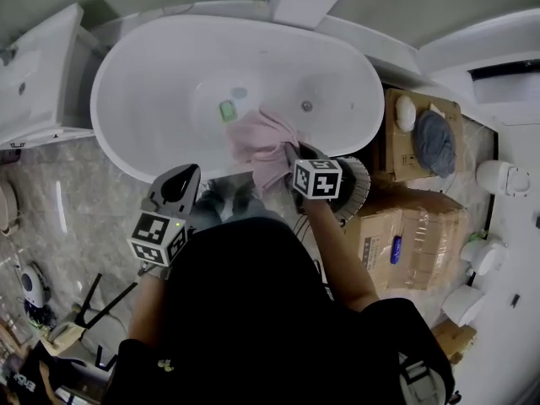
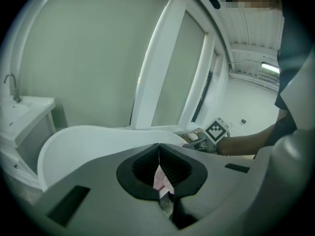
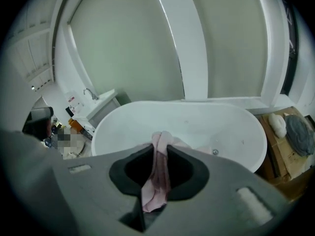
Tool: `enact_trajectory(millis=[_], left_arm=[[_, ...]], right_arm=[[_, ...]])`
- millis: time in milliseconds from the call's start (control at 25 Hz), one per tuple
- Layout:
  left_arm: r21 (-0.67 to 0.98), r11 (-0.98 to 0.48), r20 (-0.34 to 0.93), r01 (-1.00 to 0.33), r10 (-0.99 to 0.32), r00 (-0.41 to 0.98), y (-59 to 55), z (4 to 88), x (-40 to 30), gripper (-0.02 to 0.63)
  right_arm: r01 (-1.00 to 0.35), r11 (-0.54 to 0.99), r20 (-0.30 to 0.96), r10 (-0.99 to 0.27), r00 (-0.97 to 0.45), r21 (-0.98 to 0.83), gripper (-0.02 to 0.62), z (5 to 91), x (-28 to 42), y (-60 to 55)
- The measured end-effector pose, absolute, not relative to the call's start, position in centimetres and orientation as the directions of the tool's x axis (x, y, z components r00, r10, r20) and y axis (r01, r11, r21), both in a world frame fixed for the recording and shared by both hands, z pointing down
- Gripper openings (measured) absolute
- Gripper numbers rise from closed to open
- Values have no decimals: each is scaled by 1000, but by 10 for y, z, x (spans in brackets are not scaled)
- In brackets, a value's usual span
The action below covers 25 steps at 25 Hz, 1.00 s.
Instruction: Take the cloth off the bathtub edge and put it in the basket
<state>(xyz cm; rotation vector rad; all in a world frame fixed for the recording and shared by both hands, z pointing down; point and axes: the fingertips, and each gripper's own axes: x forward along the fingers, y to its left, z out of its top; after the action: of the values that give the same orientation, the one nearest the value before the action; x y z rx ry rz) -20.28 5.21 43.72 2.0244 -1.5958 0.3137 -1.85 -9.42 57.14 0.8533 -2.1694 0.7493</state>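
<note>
Above the bathtub the right gripper is clenching the cloth, the left gripper idling jaws-together, with carrying it over the basket likely coming next.

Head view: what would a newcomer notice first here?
The pink cloth, bunched and hanging from the right gripper, whose jaws are shut on it, over the near side of the white bathtub that fills the upper view. Partly hidden behind that gripper is a grey ribbed basket, with cardboard boxes to its right.
</note>
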Motion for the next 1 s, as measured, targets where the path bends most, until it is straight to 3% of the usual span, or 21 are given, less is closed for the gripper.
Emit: enact_trajectory(millis=[440,1000], left_arm=[[282,-230,437,-931,-833,338,21,410,-205,15],[272,-336,391,-902,-818,422,-10,387,-193,15]], right_arm=[[-692,633,587,-429,-687,-348,58,449,-36,-92],[-679,610,449,-514,-731,-408,58,371,-25,-94]])
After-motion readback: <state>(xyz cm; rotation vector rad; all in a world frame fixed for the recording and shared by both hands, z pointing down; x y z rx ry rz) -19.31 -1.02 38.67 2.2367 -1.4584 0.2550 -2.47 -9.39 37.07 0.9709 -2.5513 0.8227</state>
